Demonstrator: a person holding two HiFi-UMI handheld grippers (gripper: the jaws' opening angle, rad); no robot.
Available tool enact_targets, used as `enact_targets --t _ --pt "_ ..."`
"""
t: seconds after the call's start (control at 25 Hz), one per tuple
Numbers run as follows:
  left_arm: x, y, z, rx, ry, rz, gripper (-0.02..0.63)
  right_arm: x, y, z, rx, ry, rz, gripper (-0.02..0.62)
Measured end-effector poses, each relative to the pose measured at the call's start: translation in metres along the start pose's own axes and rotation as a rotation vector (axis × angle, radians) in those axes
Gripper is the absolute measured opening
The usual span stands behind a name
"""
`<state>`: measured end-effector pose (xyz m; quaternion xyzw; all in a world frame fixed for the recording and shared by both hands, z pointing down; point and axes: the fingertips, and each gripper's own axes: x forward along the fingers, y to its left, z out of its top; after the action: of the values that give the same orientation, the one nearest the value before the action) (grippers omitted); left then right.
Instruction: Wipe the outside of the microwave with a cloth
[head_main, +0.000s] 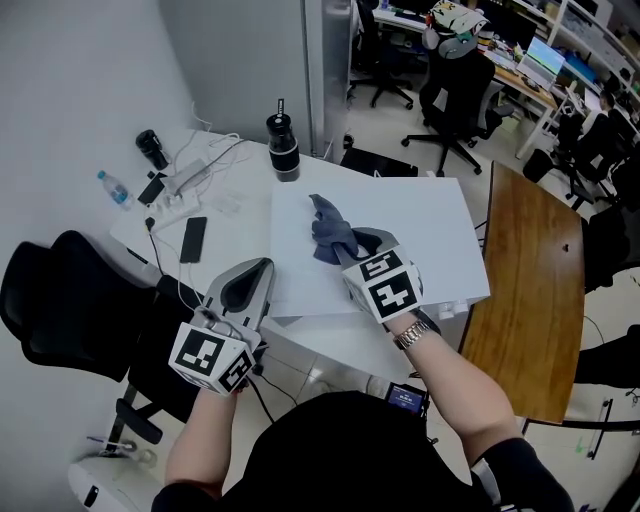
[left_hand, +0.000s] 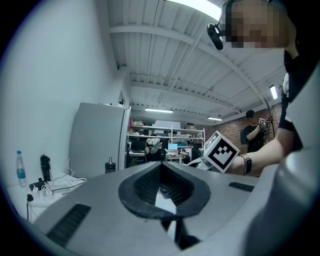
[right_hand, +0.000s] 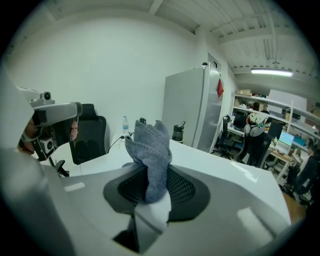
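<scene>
The white microwave (head_main: 430, 230) stands on the white desk, its flat top facing up at me. A crumpled grey cloth (head_main: 330, 232) lies on the left half of that top, and my right gripper (head_main: 362, 243) is shut on its near end. In the right gripper view the cloth (right_hand: 150, 150) stands up bunched between the jaws, over the microwave's top (right_hand: 225, 170). My left gripper (head_main: 252, 275) hovers by the microwave's front left corner, shut with nothing in it. In its own view the left gripper (left_hand: 162, 187) points level across the desk.
A black bottle (head_main: 283, 147) stands just behind the microwave. A phone (head_main: 193, 239), a power strip with cables (head_main: 185, 180) and a water bottle (head_main: 113, 187) lie on the desk to the left. A black chair (head_main: 70, 300) is at the left, a wooden table (head_main: 530, 290) at the right.
</scene>
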<state>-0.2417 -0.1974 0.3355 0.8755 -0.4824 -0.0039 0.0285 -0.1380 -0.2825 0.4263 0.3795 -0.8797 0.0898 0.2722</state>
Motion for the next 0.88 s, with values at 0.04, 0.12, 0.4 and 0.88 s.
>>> enact_targets --t 0.04,0.12,0.4,0.88 --pt "0.002 -0.004 0.001 0.003 0.0 -0.001 0.005 -0.003 -0.005 -0.002 0.003 0.001 -0.003 0.104" --pt "0.007 -0.014 0.004 0.008 0.0 -0.003 0.005 -0.011 -0.016 -0.007 0.009 0.003 -0.01 0.104" --pt "0.026 -0.044 0.009 0.028 0.011 -0.014 0.005 -0.035 -0.054 -0.025 0.041 -0.002 -0.034 0.104" --pt "0.07 -0.099 0.016 0.057 0.027 -0.076 0.005 -0.079 -0.127 -0.055 0.092 -0.011 -0.108 0.104"
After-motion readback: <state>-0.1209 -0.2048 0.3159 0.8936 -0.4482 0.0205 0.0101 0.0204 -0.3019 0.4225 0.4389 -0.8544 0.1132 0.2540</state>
